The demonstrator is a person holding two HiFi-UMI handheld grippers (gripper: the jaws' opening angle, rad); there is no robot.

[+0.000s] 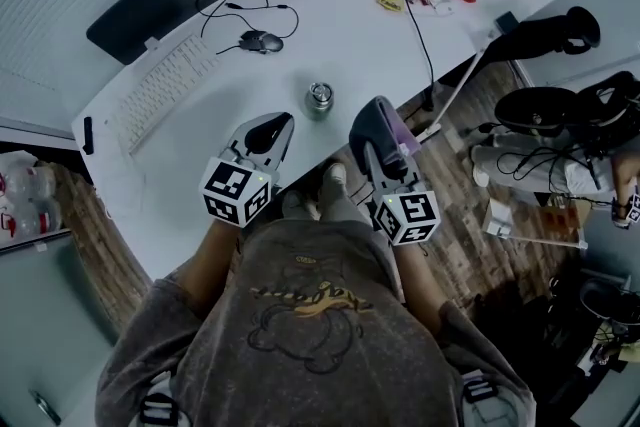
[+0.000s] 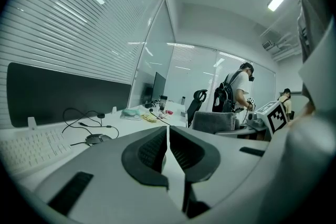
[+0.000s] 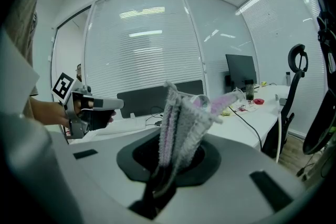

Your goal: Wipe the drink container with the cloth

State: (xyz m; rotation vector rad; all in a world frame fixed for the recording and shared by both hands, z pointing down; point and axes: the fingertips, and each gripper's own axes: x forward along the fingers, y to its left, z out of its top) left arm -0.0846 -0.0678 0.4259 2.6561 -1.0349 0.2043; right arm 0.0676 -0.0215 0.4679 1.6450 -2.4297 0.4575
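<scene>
Plain white office bench (image 1: 350,45) over wood floor (image 1: 470,215), drink container (image 1: 319,99) standing upright near the front edge, left tool (image 1: 278,127) closed empty, right tool (image 3: 173,157) clamping the cloth (image 3: 181,113) pointing up.

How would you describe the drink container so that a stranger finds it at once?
Look at the long white desk. Near its front edge, right of the keyboard, stands the drink container: the only small, round, shiny metal thing there.
</scene>
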